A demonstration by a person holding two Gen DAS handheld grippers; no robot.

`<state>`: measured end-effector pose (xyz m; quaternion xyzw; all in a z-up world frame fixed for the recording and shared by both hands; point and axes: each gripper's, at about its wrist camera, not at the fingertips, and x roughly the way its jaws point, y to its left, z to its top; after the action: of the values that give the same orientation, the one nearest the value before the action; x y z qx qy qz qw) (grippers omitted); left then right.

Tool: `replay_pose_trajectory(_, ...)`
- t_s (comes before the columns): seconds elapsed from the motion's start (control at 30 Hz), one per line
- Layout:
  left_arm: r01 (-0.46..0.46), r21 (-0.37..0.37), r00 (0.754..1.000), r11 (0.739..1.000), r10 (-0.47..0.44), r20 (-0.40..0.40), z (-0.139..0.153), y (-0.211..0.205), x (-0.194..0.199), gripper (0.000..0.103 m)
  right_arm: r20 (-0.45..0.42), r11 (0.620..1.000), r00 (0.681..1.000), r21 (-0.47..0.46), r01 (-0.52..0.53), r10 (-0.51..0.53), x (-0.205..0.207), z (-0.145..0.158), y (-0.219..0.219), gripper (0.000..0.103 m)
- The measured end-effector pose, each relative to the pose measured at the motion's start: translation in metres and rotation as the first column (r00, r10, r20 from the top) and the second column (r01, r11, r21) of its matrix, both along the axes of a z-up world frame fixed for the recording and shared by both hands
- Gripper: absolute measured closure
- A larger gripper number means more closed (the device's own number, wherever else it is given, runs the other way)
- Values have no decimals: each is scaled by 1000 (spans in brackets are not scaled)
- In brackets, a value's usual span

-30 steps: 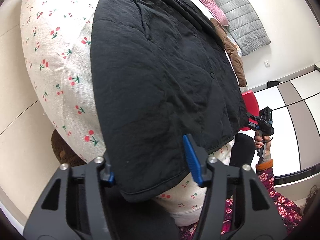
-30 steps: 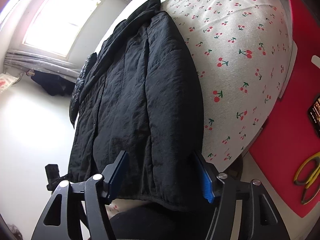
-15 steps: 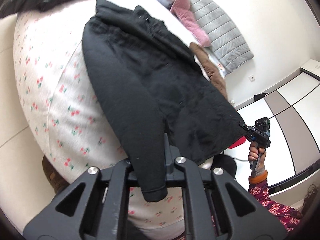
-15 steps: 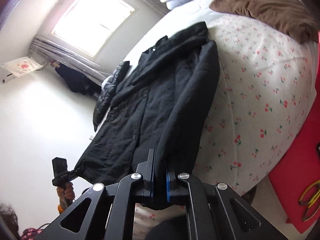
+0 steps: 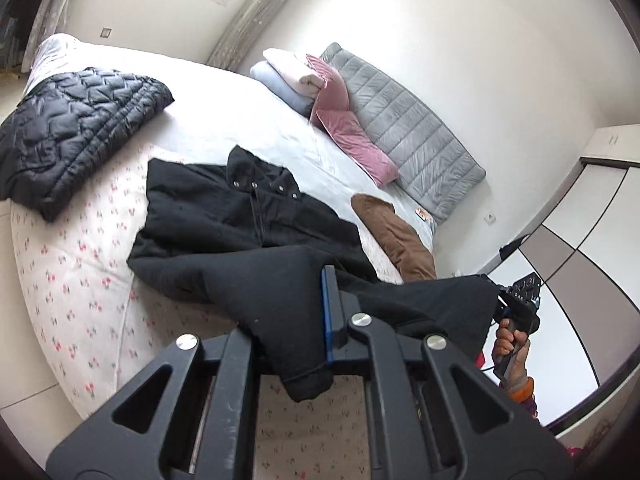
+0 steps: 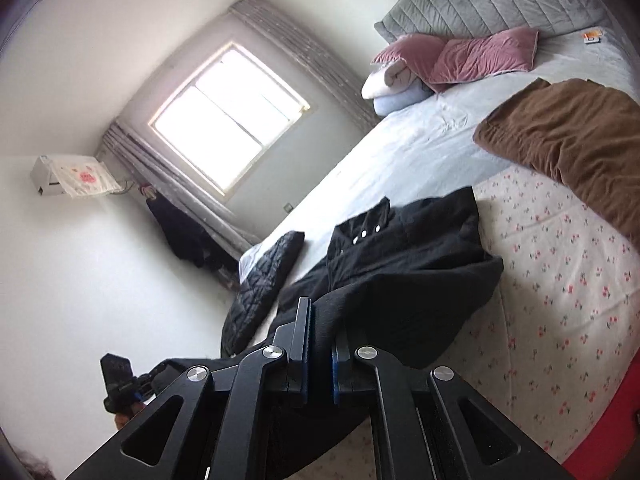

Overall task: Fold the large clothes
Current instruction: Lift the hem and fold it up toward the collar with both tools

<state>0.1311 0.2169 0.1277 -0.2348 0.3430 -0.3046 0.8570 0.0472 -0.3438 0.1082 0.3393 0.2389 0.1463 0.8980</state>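
My left gripper and right gripper each pinch a hem corner of the black coat, lifted off the cherry-print bed; collar end lies flat ahead. Lettering on gripper unreadable.

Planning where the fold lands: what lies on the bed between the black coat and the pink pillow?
Only bare pale sheet separates the black coat from the pink pillow; the left wrist view shows it plainly.
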Motion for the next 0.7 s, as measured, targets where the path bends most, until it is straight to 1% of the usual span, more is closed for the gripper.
replay_pose_trajectory(0.07, -34, 7, 999, 999, 33, 23, 12, 1, 28, 93, 16, 998, 998, -5, 58, -58, 27, 14, -13, 96)
replay_pose_trajectory(0.13, -50, 38, 998, 998, 48, 42, 22, -2, 58, 93, 19, 994, 994, -9, 106, -106, 59, 24, -24, 96)
replay_pose_trajectory(0.23, -88, 74, 995, 993, 83, 63, 32, -8, 110, 93, 19, 984, 985, -31, 173, -173, 105, 32, -35, 96)
replay_pose_trajectory(0.37, -136, 122, 988, 983, 126, 84, 24, -24, 185, 92, 16, 967, 970, -76, 244, -244, 182, 27, -42, 97)
replay_pose_trajectory(0.47, -169, 163, 985, 972, 161, 63, 4, -41, 244, 92, -3, 957, 962, -103, 272, -274, 232, 14, -41, 97)
replay_pose_trajectory(0.57, -204, 183, 979, 962, 199, 47, -26, -55, 298, 92, -19, 944, 954, -154, 293, -299, 285, -10, -42, 97)
replay_pose_trajectory(0.7, -261, 190, 964, 946, 267, -5, -83, -63, 362, 92, -63, 935, 945, -175, 307, -322, 358, -61, -50, 97)
